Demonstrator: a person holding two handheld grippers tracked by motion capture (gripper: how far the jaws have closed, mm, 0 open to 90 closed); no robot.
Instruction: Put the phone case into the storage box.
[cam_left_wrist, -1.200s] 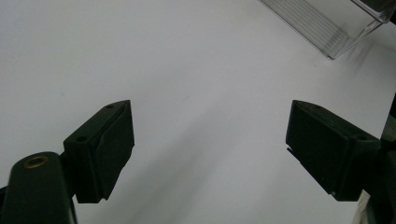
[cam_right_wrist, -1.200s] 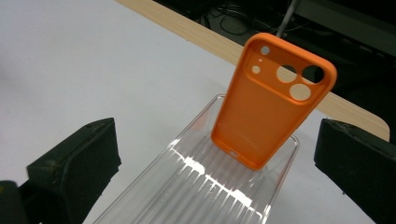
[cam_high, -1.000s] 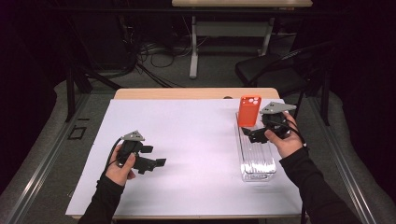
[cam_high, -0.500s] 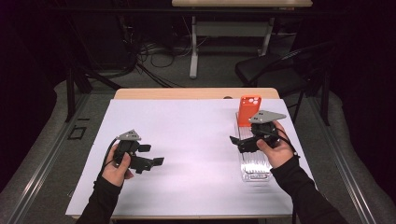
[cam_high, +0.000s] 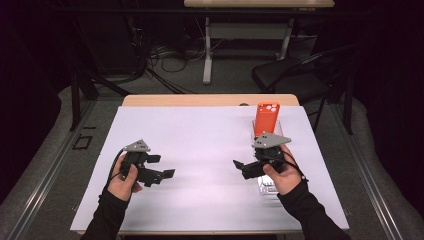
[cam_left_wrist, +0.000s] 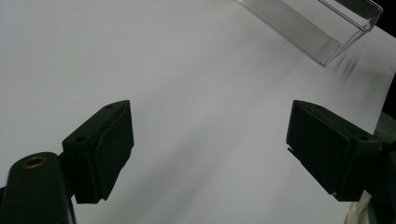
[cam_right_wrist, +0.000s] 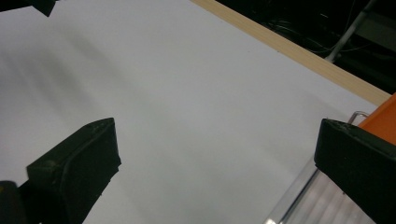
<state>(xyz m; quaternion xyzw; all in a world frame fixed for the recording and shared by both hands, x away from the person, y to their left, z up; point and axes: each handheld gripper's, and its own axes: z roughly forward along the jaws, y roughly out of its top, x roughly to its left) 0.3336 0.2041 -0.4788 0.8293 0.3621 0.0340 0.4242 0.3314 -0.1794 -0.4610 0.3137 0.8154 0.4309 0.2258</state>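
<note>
Your right gripper (cam_high: 246, 166) is over the white sheet (cam_high: 200, 145) that covers the table, just to the left of the long clear plastic tray (cam_high: 266, 186), and its black jaws stand wide apart with nothing between them. In the right gripper view you see the two jaws at the bottom corners, the white sheet between them, the rim of the clear tray (cam_right_wrist: 299, 193) at the lower right, and a small part of the flat orange phone-shaped block (cam_right_wrist: 380, 120) behind the right jaw. In the high view this orange block (cam_high: 265, 119) stands at the far end of the tray, with its long axis pointing up and away from you, and the end with the small holes is on top. The tray lies with its long axis from near to far on the right side of the table, and your right hand (cam_high: 282, 175) covers a part of it. Your left gripper (cam_high: 162, 167) is over the left part of the sheet, well apart from the tray; its jaws also stand wide apart and hold nothing. It points toward the right, and in the left gripper view the near end of the tray (cam_left_wrist: 322, 28) shows at the top.
</note>
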